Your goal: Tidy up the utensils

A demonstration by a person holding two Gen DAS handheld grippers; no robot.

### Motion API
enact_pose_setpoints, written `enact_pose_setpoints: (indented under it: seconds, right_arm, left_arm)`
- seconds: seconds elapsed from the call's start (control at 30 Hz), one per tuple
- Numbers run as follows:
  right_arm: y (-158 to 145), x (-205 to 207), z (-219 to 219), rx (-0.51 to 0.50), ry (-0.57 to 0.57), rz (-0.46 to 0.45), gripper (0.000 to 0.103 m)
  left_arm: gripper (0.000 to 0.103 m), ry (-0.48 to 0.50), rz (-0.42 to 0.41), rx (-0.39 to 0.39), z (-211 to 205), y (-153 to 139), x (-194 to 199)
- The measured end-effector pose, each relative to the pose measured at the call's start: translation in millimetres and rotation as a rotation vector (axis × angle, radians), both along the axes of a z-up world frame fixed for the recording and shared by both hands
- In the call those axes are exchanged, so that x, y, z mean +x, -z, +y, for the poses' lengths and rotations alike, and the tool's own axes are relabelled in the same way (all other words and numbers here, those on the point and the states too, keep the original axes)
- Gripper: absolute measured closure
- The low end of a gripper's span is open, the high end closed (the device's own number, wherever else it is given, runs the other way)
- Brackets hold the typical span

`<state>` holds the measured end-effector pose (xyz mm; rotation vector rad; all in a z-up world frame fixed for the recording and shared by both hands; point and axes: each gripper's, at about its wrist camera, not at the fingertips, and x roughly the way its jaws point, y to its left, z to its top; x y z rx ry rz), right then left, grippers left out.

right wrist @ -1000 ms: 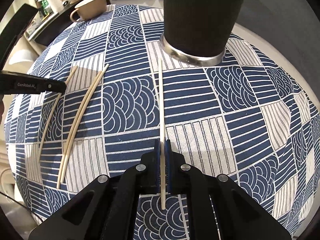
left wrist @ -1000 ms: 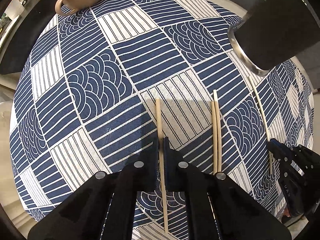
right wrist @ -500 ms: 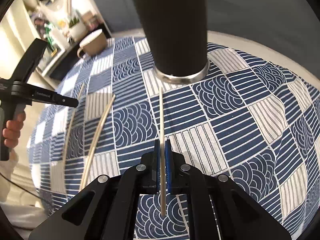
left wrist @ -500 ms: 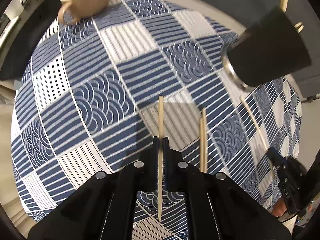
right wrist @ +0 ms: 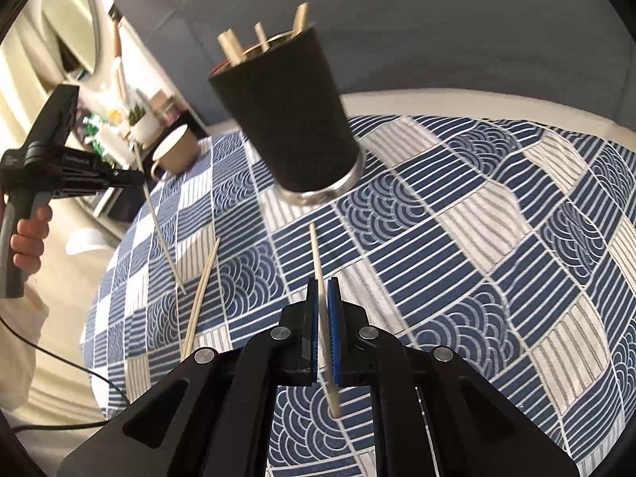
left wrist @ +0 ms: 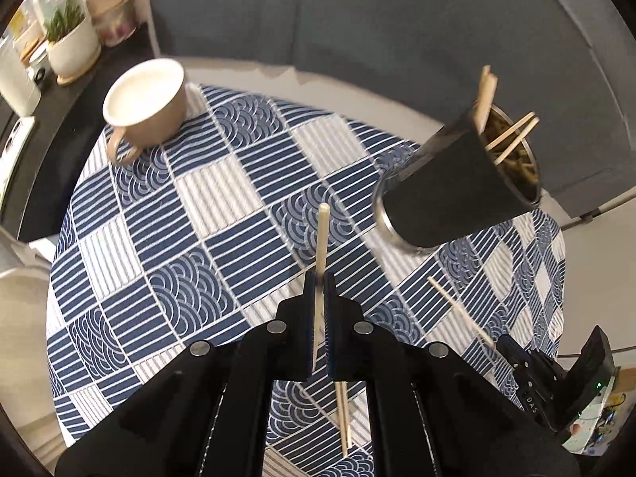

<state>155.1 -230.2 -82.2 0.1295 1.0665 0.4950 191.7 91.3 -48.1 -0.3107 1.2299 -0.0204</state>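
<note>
We are pinching one pale wooden chopstick (left wrist: 321,238) in the left gripper (left wrist: 318,282), the jaws pressed tight on its shaft, and in the left wrist view its blunt tip is pointing to twelve o'clock, clear above the blue-and-white patterned tablecloth (left wrist: 167,246). From that tip, the tall black tumbler with the steel base ring (left wrist: 457,194) is standing at about two o'clock, already bristling with several wooden sticks at its mouth. Over at ten o'clock the beige ceramic mug with the cream inside (left wrist: 145,105) is sitting at the cloth's far corner. A pair of loose chopsticks (left wrist: 342,417) is lying on the cloth at six o'clock, partly hidden under our gripper.

We are clamping a second pale chopstick (right wrist: 318,270) in the right gripper (right wrist: 322,298), blue pads closed on it, tip aiming to twelve o'clock toward the tumbler's base just beyond. In this right wrist view the left gripper is showing at nine o'clock, a hand (right wrist: 28,238) wrapped round its grey handle, its chopstick hanging slantwise down toward the cloth; whether the lower end is touching we cannot tell. Beside that end the loose pair is lying at about eight o'clock from our right chopstick's tip. In the left wrist view the right gripper is peeking in at four o'clock.
</note>
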Motion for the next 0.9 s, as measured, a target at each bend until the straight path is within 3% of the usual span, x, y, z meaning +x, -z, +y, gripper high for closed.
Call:
enact_pose_setpoints:
  seconds: [0.47, 0.7, 0.73, 0.77, 0.83, 0.9]
  right_arm:
    - [-44.3, 33.1, -16.8, 0.036, 0.043, -0.121, 0.102]
    - [-25.8, 49.5, -5.1, -0.01, -0.012, -0.065, 0.097]
    - [-18.8, 53.1, 0.6, -0.041, -0.025, -0.055, 0.093]
    - [-12.4, 55.1, 5.6, -0.067, -0.039, -0.043, 0.077]
    - [-0.8, 56.9, 14.3, -0.104, -0.065, -0.013, 0.063]
    - [8.9, 57.0, 22.0, -0.138, -0.085, -0.006, 0.063]
  left_arm:
    - [0.099, 0.037, -0.135, -0.036, -15.5, -55.9, 17.8]
    - [0.099, 0.066, -0.198, -0.031, -23.4, -88.5, 22.3]
    - [0.099, 0.066, -0.203, -0.03, -23.7, -91.0, 22.3]
    - [0.099, 0.067, -0.208, -0.027, -24.3, -93.8, 22.0]
    - [0.099, 0.072, -0.218, -0.028, -24.5, -99.1, 19.7]
    - [0.099, 0.072, -0.218, -0.024, -22.7, -100.5, 17.3]
